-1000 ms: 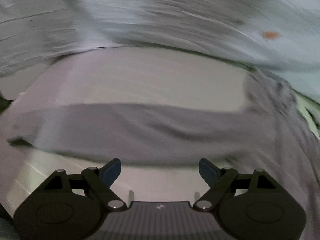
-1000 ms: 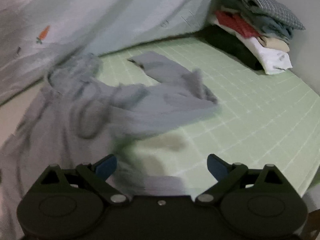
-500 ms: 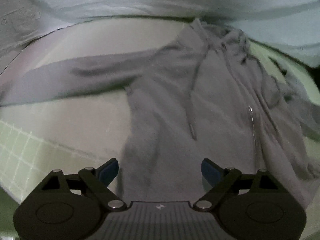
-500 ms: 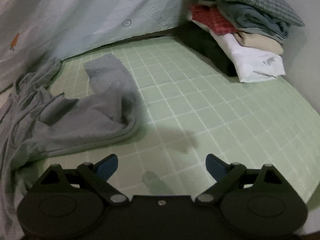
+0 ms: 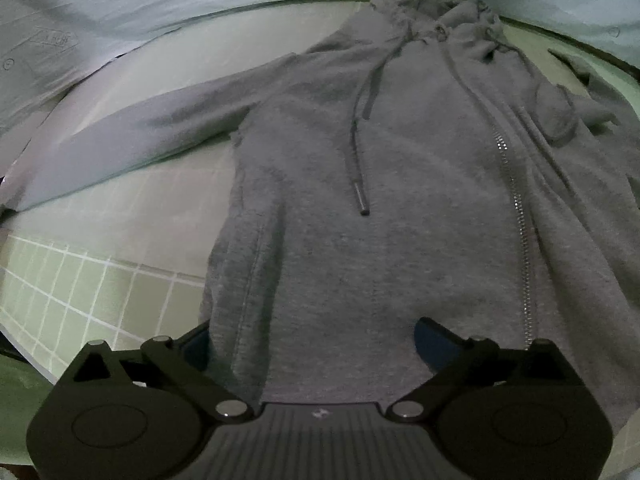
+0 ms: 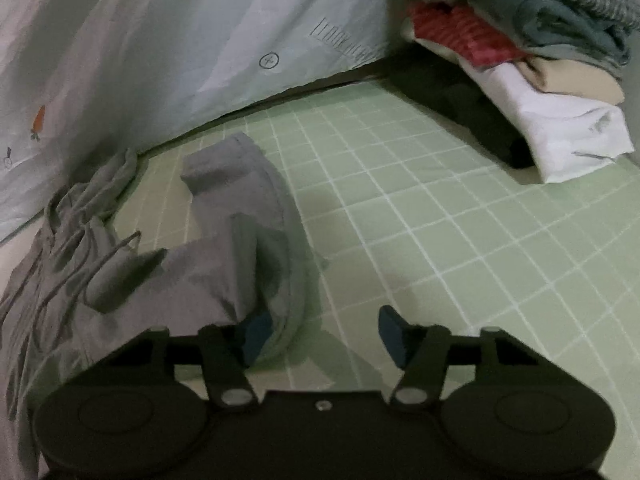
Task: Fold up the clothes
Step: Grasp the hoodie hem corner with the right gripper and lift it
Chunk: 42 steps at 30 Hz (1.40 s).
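Observation:
A grey zip hoodie [image 5: 400, 208] lies front up on the green checked sheet, hood at the far end, its left sleeve [image 5: 132, 132] stretched out to the left. My left gripper [image 5: 312, 340] is open over the hoodie's bottom hem, its fingers either side of the left front panel. In the right wrist view the hoodie's other sleeve [image 6: 240, 216] lies crumpled and bent back. My right gripper [image 6: 320, 334] is open, its left finger partly hidden behind the sleeve's fold, its right finger over bare sheet.
A pale blue printed quilt [image 6: 180, 52] is bunched along the far side of the bed. A stack of folded clothes [image 6: 532, 72] sits at the far right. The green checked sheet [image 6: 460, 220] spreads between them.
Both grippers have moved in toward the hoodie. The left one now sits over the hem. The right one has closed in on the crumpled sleeve. Both stayed open.

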Available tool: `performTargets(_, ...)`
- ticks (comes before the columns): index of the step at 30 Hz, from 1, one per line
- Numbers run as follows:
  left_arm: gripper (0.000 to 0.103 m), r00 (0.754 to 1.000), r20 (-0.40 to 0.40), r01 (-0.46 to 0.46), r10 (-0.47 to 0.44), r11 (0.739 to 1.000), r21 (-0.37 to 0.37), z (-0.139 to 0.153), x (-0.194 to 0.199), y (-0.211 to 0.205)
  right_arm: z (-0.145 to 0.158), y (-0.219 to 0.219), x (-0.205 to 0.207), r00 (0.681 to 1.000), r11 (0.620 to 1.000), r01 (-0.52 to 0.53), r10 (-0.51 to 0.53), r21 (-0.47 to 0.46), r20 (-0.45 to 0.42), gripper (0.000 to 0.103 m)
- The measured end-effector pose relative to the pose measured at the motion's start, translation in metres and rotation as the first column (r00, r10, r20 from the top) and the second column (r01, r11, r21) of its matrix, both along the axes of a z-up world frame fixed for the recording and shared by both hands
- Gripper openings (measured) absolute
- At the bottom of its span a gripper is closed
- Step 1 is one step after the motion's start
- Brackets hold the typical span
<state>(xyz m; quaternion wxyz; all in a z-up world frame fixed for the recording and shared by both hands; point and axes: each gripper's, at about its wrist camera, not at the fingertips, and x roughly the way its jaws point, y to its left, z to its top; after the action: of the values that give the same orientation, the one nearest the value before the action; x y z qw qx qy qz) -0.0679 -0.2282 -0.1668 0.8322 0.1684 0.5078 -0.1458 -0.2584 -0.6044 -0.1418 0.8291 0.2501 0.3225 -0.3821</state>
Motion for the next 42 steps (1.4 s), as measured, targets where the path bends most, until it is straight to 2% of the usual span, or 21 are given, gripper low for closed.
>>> performTargets(6, 0.103, 1.0, -0.011, -0.026, 0.026, 1.0, 0.003, -0.001, 0.002, 0.001, -0.008, -0.008, 0.018, 0.999, 0.999, -0.044, 0.044, 0.005, 0.001, 0.05)
performTargets(8, 0.103, 0.999, -0.011, -0.033, 0.034, 0.999, 0.016, 0.0, 0.002, -0.002, -0.011, -0.006, 0.023, 0.997, 0.998, -0.069, 0.069, -0.011, -0.027, 0.032)
performTargets(9, 0.103, 0.999, -0.012, -0.033, 0.034, 0.999, 0.025, -0.001, 0.002, -0.004, -0.012, -0.004, 0.025, 0.996, 0.996, -0.083, 0.082, -0.027, -0.042, 0.029)
performTargets(11, 0.103, 0.999, -0.013, -0.032, 0.033, 0.999, 0.04, 0.0, 0.003, -0.007, -0.014, 0.001, 0.026, 0.992, 0.992, -0.115, 0.111, -0.055, -0.068, 0.01)
performTargets(15, 0.103, 0.999, -0.021, -0.038, 0.039, 0.998, 0.052, 0.0, 0.004, -0.009, -0.013, 0.023, 0.015, 0.984, 0.985, -0.149, 0.139, -0.087, -0.109, 0.005)
performTargets(19, 0.103, 0.999, -0.028, -0.033, 0.035, 0.998, 0.059, 0.001, 0.006, -0.011, -0.01, 0.057, -0.01, 0.985, 0.989, -0.139, 0.134, -0.043, -0.11, 0.005)
performTargets(22, 0.103, 0.999, -0.034, -0.027, 0.029, 0.998, 0.062, 0.001, 0.006, -0.012, -0.008, 0.088, -0.023, 0.975, 0.982, -0.189, 0.187, -0.01, -0.118, 0.005)
performTargets(25, 0.103, 0.999, -0.043, -0.024, 0.027, 0.998, 0.06, 0.001, 0.008, -0.013, -0.004, 0.099, -0.028, 0.972, 0.978, -0.21, 0.208, -0.008, -0.111, 0.008)
performTargets(27, 0.103, 0.999, -0.047, -0.023, 0.026, 0.998, 0.058, 0.0, 0.009, -0.014, -0.001, 0.099, -0.031, 0.976, 0.98, -0.198, 0.196, -0.009, -0.098, 0.024)
performTargets(28, 0.103, 0.998, -0.049, -0.023, 0.026, 0.998, 0.057, 0.0, 0.009, -0.014, 0.002, 0.094, -0.034, 0.983, 0.986, -0.164, 0.162, -0.01, -0.082, 0.035)
performTargets(29, 0.103, 0.998, -0.05, -0.022, 0.025, 0.998, 0.056, -0.001, 0.009, -0.014, 0.005, 0.088, -0.036, 0.989, 0.991, -0.131, 0.13, -0.011, -0.063, 0.042)
performTargets(32, 0.103, 0.998, -0.054, -0.025, 0.028, 0.998, 0.053, -0.002, 0.01, -0.015, 0.012, 0.067, -0.045, 0.999, 0.999, -0.046, 0.046, -0.01, -0.009, 0.051)
performTargets(36, 0.103, 0.997, -0.062, -0.031, 0.034, 0.998, 0.048, -0.002, 0.011, -0.015, 0.014, 0.036, -0.045, 1.0, 1.0, 0.015, -0.015, -0.008, 0.006, 0.055)
performTargets(42, 0.103, 0.995, -0.083, -0.051, 0.054, 0.998, 0.044, -0.001, 0.013, -0.016, 0.005, -0.003, -0.022, 1.0, 1.0, 0.0, 0.0, 0.011, 0.013, 0.06)
